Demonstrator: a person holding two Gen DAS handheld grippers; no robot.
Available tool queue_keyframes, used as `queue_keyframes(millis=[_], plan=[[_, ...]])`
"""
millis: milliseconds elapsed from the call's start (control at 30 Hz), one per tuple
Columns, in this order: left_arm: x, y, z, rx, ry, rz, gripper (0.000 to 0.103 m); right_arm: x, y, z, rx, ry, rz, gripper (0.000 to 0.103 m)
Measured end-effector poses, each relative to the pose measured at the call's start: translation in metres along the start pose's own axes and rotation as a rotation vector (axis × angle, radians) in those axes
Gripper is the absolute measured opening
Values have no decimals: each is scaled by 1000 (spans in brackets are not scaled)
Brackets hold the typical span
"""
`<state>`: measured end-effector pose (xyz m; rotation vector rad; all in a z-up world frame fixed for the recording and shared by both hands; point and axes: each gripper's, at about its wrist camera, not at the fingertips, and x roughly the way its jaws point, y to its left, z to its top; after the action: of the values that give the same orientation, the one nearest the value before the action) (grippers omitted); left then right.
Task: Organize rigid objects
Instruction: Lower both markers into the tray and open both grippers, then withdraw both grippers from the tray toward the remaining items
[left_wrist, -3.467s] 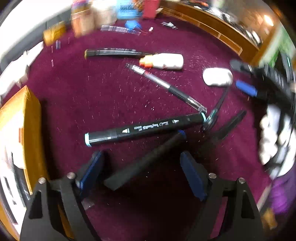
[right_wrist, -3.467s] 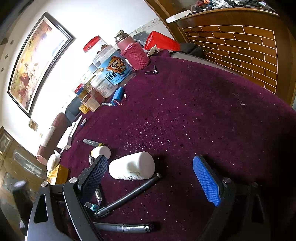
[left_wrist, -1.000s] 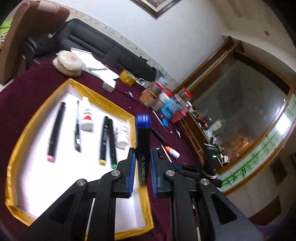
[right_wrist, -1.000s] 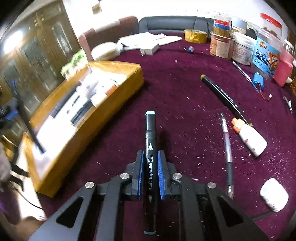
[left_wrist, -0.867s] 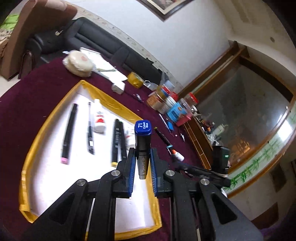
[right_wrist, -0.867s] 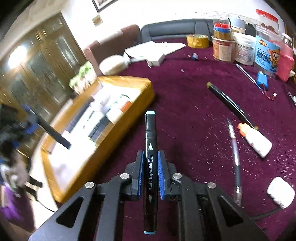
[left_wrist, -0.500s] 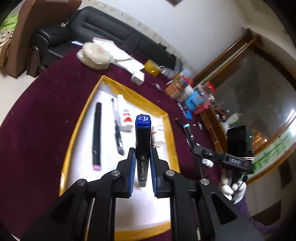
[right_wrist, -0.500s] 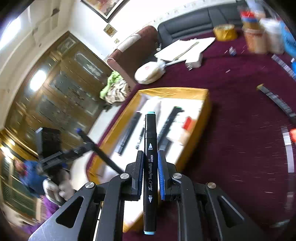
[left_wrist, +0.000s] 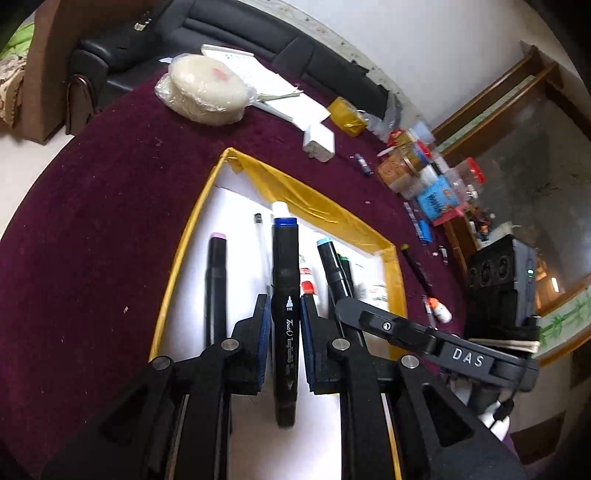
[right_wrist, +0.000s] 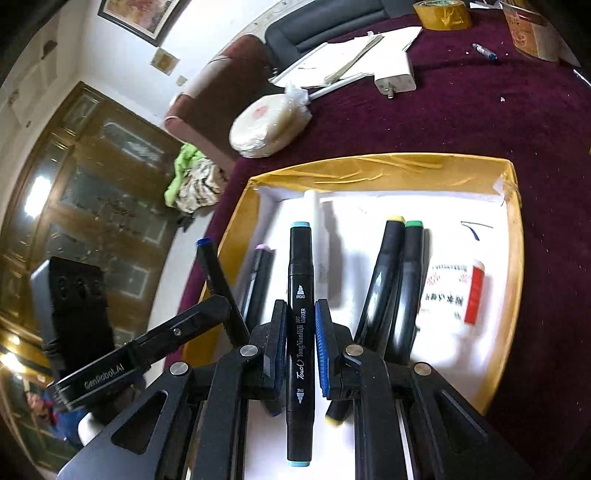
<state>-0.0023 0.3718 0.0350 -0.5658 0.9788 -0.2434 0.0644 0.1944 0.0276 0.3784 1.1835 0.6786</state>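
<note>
Both grippers hover over a yellow-rimmed tray (left_wrist: 184, 251) with a white floor. My left gripper (left_wrist: 283, 306) is shut on a black marker with a blue cap (left_wrist: 285, 280), which points at the tray's far side. My right gripper (right_wrist: 300, 314) is shut on a black marker with teal caps (right_wrist: 301, 273). Each gripper shows in the other's view: the right gripper (left_wrist: 345, 301) just right of the left, the left gripper (right_wrist: 231, 314) at lower left. In the tray lie a pink-tipped marker (left_wrist: 217, 280), a yellow-capped marker (right_wrist: 384, 288) beside a green-capped one (right_wrist: 410, 288), and a red-capped white bottle (right_wrist: 454, 291).
The maroon tabletop (left_wrist: 92, 240) carries a bagged round white disc (left_wrist: 207, 88), a white charger (left_wrist: 319, 142), a yellow tape roll (left_wrist: 347, 114) and jars (left_wrist: 424, 173). Right of the tray lie a small glue bottle (left_wrist: 439, 312) and a black stick (left_wrist: 417, 269). The table's edge is close on the left.
Both grippers have swung in over the tray and drawn close together, dropping a little. Each still holds its marker. The right wrist has rolled.
</note>
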Motion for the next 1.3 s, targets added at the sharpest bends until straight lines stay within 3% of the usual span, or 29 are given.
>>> queue_keyframes(millis=[167,233,300,533,700,833,1067,1200,1300], plan=[[-4,8,-1,-44,-22,3,18,5,-3,3,-6,-23,-99,14],[-12,7,-4,-53,-41,2,37,4,-2,3,-26,-35,-127,16],[-19,4,-6,-57,-60,10,44,-3,2,4,-62,-59,-153,21],[-49,-28,-27,-3,-142,20,52,-53,1,-4,-91,-159,-138,28],[-59,-60,-52,32,-183,9,61,-92,-24,-21,-88,-228,-165,30],[-54,-84,-76,31,-191,-24,62,-128,-53,-39,-67,-279,-192,30],[-27,-123,-122,22,-113,-103,65,-199,-118,-75,36,-382,-258,37],[2,-165,-154,116,-17,-120,65,-234,-145,-94,104,-433,-284,37],[20,-197,-178,206,50,-144,65,-266,-136,-106,74,-512,-302,38]])
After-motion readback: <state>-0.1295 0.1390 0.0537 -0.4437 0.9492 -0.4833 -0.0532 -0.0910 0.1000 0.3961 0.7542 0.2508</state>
